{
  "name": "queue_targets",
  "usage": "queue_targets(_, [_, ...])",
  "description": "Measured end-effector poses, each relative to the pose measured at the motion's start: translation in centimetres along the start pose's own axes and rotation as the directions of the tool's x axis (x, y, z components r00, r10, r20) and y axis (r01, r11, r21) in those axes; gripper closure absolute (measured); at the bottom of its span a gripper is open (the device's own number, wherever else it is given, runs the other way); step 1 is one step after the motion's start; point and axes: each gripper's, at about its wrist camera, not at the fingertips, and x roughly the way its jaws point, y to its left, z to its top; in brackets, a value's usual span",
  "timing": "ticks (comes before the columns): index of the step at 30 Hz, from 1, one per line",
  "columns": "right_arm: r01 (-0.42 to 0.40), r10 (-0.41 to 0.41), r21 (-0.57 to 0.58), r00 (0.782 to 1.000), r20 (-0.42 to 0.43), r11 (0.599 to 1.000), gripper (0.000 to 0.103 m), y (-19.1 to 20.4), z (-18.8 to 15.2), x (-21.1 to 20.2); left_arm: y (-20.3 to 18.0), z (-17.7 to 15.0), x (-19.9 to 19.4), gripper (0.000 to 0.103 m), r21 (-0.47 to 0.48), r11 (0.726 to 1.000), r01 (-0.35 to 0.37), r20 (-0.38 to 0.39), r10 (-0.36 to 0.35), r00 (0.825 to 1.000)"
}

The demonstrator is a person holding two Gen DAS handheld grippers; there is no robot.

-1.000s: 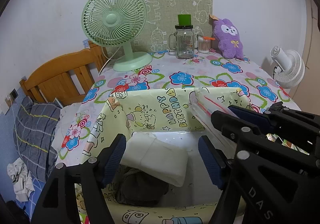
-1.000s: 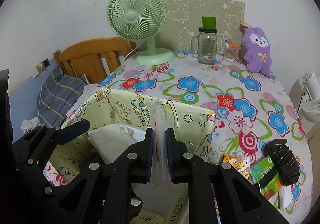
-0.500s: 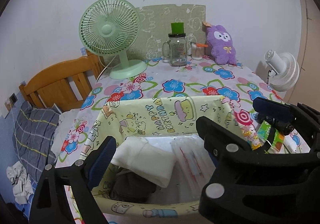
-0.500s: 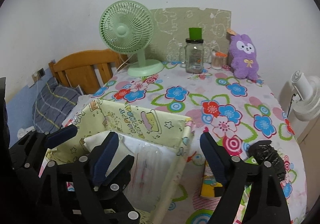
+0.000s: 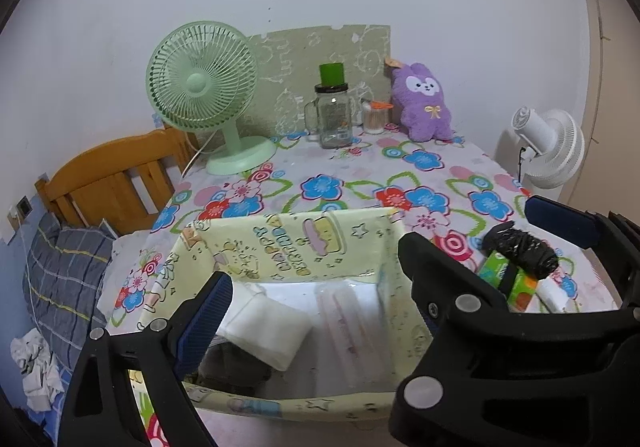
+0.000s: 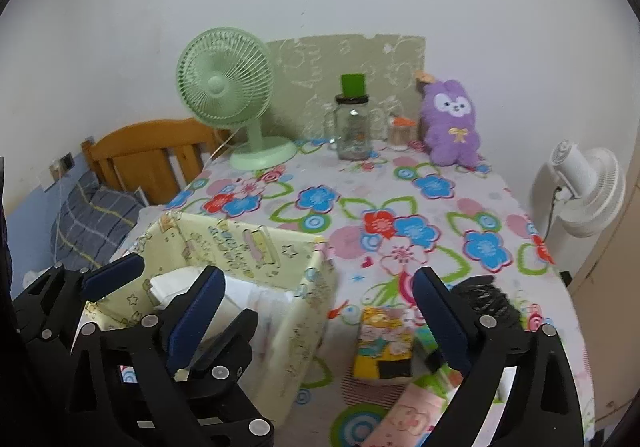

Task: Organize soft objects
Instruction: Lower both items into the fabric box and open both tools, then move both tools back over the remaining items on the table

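Two packets [image 5: 344, 323] below empty jaws

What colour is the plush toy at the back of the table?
Purple plush toy, clearest in the right wrist view.

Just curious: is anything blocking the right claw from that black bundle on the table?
Nothing visible. The right claw, jaws opening and empty, hangs over the table with the black bundle just behind its right finger. A yellow packet lies between the fingers, nearer than the bundle.

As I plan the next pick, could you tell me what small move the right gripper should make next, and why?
Probably swing the right gripper, its jaws opening and empty, toward the black bundle beside the fabric box, since the clear pouch already lies inside.
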Motion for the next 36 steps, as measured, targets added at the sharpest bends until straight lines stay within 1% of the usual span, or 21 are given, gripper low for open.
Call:
queue_targets(11, [0.035, -0.036, 0.005, 0.998, 0.054, 0.999, 0.003, -2.1, -0.3, -3.0, -2.6, 0.3, -1.8, 0.009, 0.001, 1.0, 0.024, 0.032, -0.024, 0.999])
queue_targets(21, [0.072, -0.073, 0.011, 0.994, 0.081, 0.997, 0.002, -3.9, -0.7, -5.3, -4.9, 0.1, -3.3, 0.009, 0.009, 0.998, 0.055, 0.059, -0.056, 0.997])
queue_targets(36, [0.122, -0.123, 0.017, 0.987, 0.102, 0.992, 0.002, -7.2, -1.9, -7.9, -8.9, -0.3, -4.1, 0.009, 0.012, 0.994, 0.105, 0.061, -0.105, 0.993])
